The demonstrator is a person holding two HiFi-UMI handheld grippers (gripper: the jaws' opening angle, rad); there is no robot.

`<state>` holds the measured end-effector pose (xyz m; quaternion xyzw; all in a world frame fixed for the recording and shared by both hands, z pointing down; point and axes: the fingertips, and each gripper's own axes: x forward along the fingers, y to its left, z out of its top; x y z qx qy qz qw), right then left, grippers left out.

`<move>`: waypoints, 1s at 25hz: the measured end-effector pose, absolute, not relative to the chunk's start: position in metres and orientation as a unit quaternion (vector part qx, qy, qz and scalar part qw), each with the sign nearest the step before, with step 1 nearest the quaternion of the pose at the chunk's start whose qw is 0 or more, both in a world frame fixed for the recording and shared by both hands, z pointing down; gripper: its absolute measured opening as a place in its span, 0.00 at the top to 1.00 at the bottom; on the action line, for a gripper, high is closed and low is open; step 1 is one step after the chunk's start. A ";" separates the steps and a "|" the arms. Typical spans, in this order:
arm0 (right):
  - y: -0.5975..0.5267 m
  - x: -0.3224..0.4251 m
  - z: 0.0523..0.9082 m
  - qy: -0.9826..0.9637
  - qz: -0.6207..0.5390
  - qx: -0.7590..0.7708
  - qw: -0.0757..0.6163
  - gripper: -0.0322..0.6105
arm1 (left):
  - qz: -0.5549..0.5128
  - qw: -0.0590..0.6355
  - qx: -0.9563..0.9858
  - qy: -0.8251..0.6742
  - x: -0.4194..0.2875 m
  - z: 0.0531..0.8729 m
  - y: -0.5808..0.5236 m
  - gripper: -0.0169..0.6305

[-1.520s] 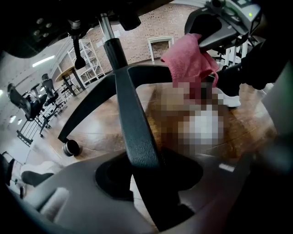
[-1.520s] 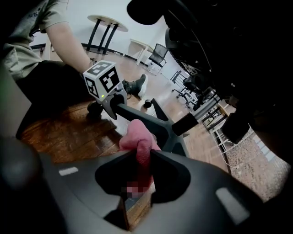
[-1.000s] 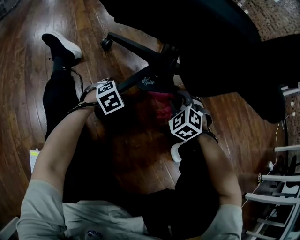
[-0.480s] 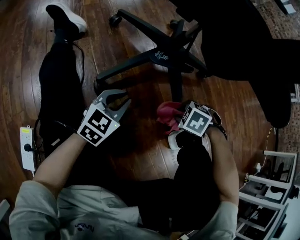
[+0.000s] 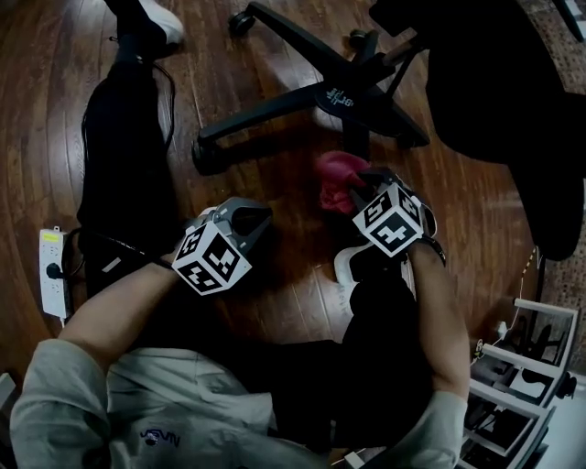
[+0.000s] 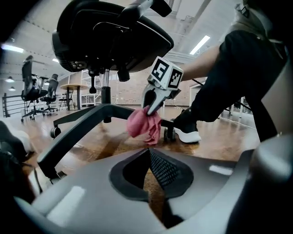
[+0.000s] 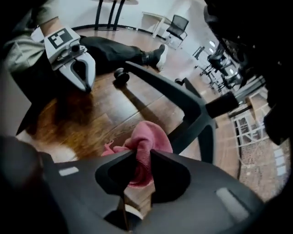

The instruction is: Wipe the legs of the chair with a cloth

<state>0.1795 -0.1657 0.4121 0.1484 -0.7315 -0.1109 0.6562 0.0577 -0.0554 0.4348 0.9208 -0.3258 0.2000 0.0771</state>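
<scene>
The chair's black five-star base [image 5: 343, 96] stands on the wood floor, one long leg [image 5: 265, 114] running to a caster [image 5: 206, 156]. My right gripper [image 5: 359, 190] is shut on a bunched pink cloth [image 5: 334, 174], just short of the near leg [image 5: 359, 137]; touching or not, I cannot tell. In the right gripper view the cloth [image 7: 147, 141] sits pinched in the right gripper [image 7: 143, 157], before the leg [image 7: 183, 98]. My left gripper [image 5: 258, 218] hangs over bare floor left of the cloth; its jaws have just been closing with nothing between them and now meet.
The person's black-trousered leg [image 5: 124, 137] and white-soled shoe [image 5: 156, 16] stretch along the left. A white power strip [image 5: 52, 270] lies at the left edge. The chair's black seat [image 5: 494, 73] overhangs top right. A white rack [image 5: 531, 366] stands at the lower right.
The left gripper has drawn back from the chair leg toward the person and its jaws have shut. The right gripper, still holding the cloth, now sits just below the hub.
</scene>
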 end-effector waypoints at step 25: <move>-0.108 0.229 0.430 -0.673 0.001 0.033 0.739 0.82 | 0.188 0.066 0.915 -0.351 0.050 0.426 -0.064 0.96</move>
